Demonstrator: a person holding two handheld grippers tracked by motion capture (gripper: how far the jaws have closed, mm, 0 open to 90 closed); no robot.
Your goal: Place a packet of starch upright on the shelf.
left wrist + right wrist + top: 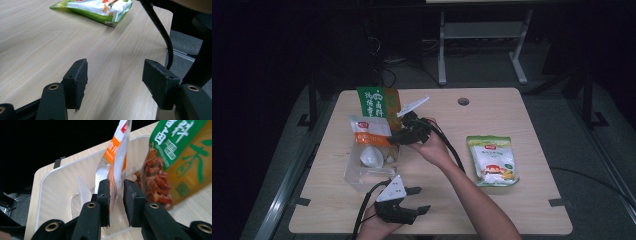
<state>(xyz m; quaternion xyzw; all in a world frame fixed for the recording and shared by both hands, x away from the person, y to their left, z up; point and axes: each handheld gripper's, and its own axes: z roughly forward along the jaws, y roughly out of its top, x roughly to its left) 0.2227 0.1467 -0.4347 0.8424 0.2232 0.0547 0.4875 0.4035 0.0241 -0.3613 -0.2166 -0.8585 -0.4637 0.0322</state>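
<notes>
I'm looking down on a pale wooden table (492, 120). At its left stands a clear plastic bin (362, 172), and my right gripper (408, 134) reaches across to the bin's far right corner. Seen along that gripper, an orange-and-white pouch (117, 167) stands upright on edge inside the bin, its long axis running straight up, its lower edge between the two black jaws. The jaws are parted a little: one pad lies against the pouch, the other stands just clear, so the pouch is loosely bracketed, not pinched. A green-and-yellow snack bag (175, 157) leans just right of it. My left gripper (414, 200) rests at the near edge, jaws wide open and empty. A green-and-white bag (490, 160) lies flat, well apart on the right, nearer my right hand.
</notes>
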